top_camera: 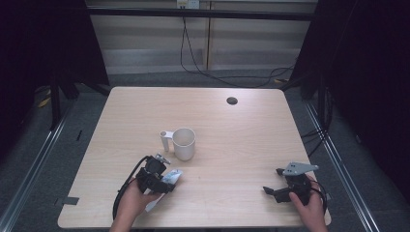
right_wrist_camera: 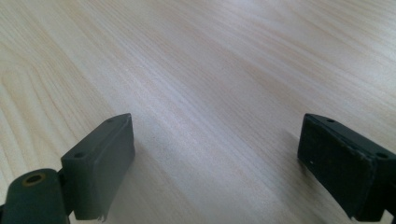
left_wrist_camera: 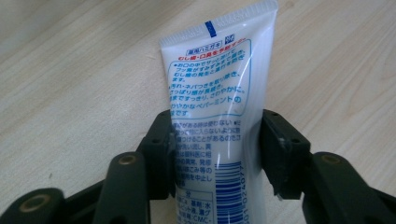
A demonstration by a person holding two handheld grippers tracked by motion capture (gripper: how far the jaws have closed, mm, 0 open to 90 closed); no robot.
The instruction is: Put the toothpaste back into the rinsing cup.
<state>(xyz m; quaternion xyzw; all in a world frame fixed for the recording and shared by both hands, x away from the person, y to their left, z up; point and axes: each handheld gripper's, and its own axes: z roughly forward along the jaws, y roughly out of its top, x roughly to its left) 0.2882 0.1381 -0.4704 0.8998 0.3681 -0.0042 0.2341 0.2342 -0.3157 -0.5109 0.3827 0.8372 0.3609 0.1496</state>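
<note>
White plastic tube (left_wrist_camera: 215,126), one, lying on the wooden table (top_camera: 232,140) near its front edge, clamped at mid-body between the pads of the left gripper (top_camera: 167,180); jaws partly closed, pressing both sides. Advice: lift level and keep the squeeze light so the tube neither buckles nor slips. Right gripper (top_camera: 271,181), one, jaws spread wide, holding nothing, resting at front right. White mug (top_camera: 183,143), one, upright, handle to the left, just beyond the tube.
</note>
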